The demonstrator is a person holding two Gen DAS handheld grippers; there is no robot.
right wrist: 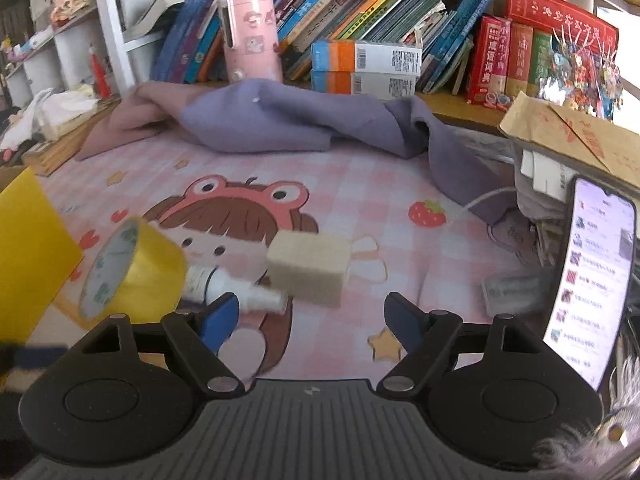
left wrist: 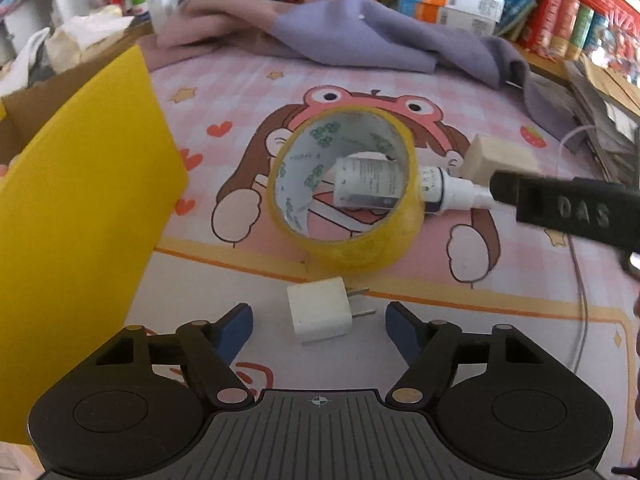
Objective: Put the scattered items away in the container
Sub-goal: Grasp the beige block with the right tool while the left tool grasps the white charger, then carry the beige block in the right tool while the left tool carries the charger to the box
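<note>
A yellow tape roll stands on its edge on the pink cartoon mat. A white spray bottle lies behind it. A white plug adapter lies between the open fingers of my left gripper. A beige block lies to the right. In the right wrist view, my right gripper is open and empty, with the spray bottle by its left finger, the beige block just ahead and the tape roll to the left. The right gripper's finger shows in the left view.
A yellow box flap of a cardboard container stands at the left. A purple and pink cloth lies at the back before rows of books. A lit phone stands at the right, with a white cable nearby.
</note>
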